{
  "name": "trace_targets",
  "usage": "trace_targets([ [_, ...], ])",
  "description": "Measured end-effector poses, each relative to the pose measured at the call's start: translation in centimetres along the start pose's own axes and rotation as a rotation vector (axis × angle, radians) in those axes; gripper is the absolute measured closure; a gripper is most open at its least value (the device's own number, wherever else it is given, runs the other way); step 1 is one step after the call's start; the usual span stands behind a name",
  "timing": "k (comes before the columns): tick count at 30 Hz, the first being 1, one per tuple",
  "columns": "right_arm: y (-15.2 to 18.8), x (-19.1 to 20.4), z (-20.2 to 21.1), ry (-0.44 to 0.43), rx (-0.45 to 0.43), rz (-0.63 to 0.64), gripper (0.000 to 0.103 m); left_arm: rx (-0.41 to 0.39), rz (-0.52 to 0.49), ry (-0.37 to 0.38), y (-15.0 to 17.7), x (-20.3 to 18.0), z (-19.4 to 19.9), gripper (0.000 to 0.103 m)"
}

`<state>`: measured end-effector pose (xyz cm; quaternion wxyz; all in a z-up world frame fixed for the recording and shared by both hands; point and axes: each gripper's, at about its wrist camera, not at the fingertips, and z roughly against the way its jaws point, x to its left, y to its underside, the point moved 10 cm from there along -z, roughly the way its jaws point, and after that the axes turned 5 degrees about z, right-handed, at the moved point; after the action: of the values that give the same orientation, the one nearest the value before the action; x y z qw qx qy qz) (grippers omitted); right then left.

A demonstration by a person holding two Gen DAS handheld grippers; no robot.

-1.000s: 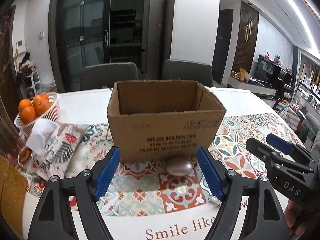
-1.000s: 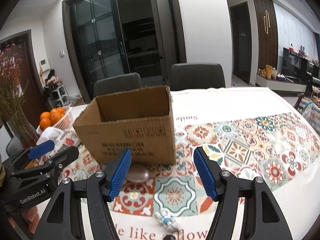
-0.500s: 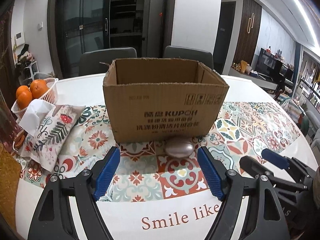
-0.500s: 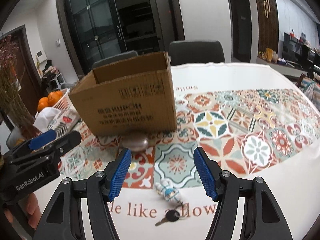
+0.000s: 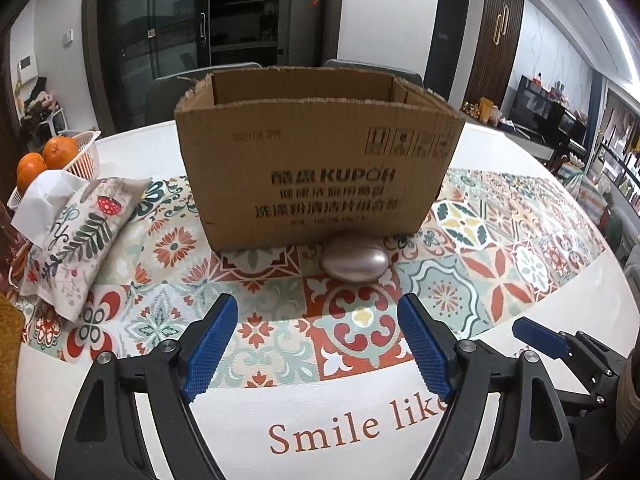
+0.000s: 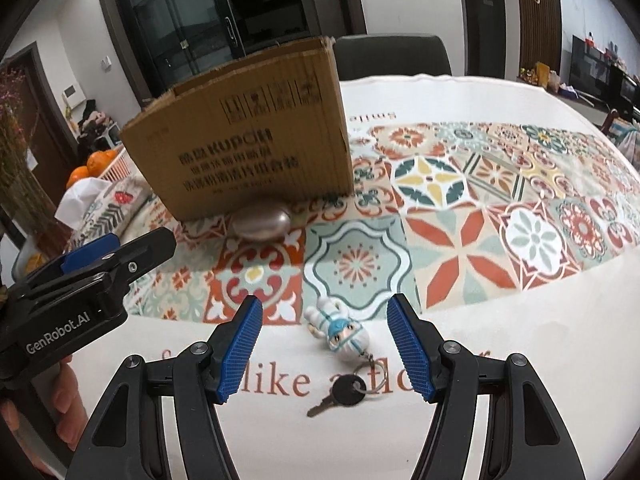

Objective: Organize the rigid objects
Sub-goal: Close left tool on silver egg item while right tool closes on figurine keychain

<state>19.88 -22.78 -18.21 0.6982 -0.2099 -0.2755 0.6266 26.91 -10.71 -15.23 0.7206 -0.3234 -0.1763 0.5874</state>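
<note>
Left tool [image 5: 318, 344], jaws just widening and empty, faces a metal egg-shaped object [image 5: 354, 262] beside the cardboard box [image 5: 320, 168]; right tool [image 6: 324, 346] gapes around a keychain figure [image 6: 340, 332] on the bench [image 6: 520, 340].

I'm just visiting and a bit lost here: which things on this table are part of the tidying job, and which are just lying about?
Part of the job:
- open brown cardboard box
- smooth silver metal oval by the box's front
- small white figurine keychain with black key

Just lying about:
- white basket of oranges
- floral fabric tissue pouch
- patterned tablecloth
</note>
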Motion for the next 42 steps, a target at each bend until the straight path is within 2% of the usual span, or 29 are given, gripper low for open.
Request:
trace_targets([
  [16,2.4,-1.2,-2.8,0.017,0.073,-0.007,0.037,0.034,-0.076,0.052,0.8,-2.2,-4.5,0.02],
  [30,2.1,-1.1,-4.5,0.037,0.068,0.02,0.04,0.021,-0.133,0.03,-0.7,-3.8,-8.0,0.019],
  [33,1.8,-1.5,-4.7,0.056,0.064,0.023,0.044,0.035,-0.134,0.026,-0.8,-4.0,-9.0,0.019],
  [36,1.4,-1.7,-5.1,0.084,0.067,0.045,0.051,0.044,-0.13,0.017,-1.0,-4.0,-10.0,0.019],
  [40,0.6,-2.6,-5.7,0.117,0.061,0.042,0.067,0.071,-0.104,0.018,-1.0,-3.8,-11.1,0.019],
  [42,0.2,-3.0,-5.9,0.124,0.058,0.038,0.069,0.078,-0.096,0.017,-1.0,-3.7,-11.6,0.019],
])
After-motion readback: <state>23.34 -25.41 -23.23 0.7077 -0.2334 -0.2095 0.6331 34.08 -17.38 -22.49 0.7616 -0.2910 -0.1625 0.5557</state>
